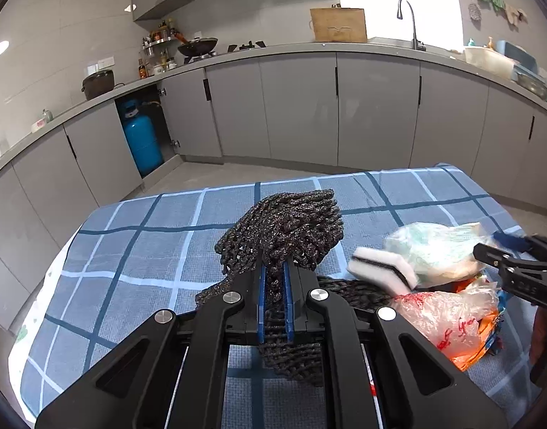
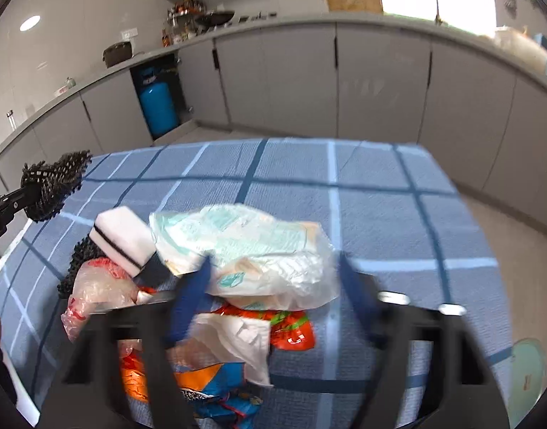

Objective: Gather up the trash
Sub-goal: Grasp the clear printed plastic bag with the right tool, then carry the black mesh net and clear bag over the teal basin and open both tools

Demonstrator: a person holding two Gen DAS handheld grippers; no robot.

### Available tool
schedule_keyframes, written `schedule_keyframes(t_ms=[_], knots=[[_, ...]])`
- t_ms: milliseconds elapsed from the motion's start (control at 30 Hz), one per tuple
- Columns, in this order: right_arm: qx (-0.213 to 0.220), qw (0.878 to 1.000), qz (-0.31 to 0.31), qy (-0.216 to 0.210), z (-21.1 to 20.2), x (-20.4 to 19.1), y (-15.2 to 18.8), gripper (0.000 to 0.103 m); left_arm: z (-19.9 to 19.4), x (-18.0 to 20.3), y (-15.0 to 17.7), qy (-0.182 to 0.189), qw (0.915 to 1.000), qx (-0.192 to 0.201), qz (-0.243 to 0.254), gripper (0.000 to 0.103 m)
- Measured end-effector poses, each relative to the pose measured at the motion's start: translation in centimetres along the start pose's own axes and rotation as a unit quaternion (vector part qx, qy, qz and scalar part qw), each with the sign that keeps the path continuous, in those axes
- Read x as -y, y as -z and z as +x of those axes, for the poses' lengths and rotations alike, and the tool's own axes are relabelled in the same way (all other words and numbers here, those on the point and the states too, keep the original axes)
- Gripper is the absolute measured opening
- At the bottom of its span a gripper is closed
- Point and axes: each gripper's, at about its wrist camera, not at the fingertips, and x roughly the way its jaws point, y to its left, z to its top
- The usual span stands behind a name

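Trash pile [image 2: 237,271] near table edge; left tool [image 1: 275,275] clamps mesh [image 1: 291,225]; right tool [image 2: 273,268] wide.

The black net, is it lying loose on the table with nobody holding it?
No, the left gripper is shut on the black net, lifting most of it above the checked tablecloth.

**Kitchen around my table**

My blue checked tablecloth [image 1: 159,236] fills the lower frame. A blue gas cylinder [image 1: 142,139] stands at left centre, a wok [image 1: 197,47] upper centre-left, and a faucet [image 1: 409,21] and cardboard box [image 1: 338,25] along the top.
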Motion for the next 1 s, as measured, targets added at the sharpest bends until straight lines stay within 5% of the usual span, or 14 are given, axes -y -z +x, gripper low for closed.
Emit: schedule_keyframes(t_ms=[300, 733, 1000], knots=[[0.034, 0.999, 0.011, -0.006, -1.9, 0.4, 0.6, 0.016, -1.2, 0.7, -0.8, 0.006, 0.9998, 0.016, 0.007, 0.009], [0.095, 0.994, 0.05, 0.027, -8.1, 4.9, 0.3, 0.014, -4.5, 5.9, -3.6, 0.045, 0.9963, 0.059, 0.043, 0.009], [0.112, 0.988, 0.084, 0.067, -11.7, 8.7, 2.8, 0.015, -5.9, 12.4, -4.3, 0.108, 0.9887, 0.069, 0.078, 0.009]])
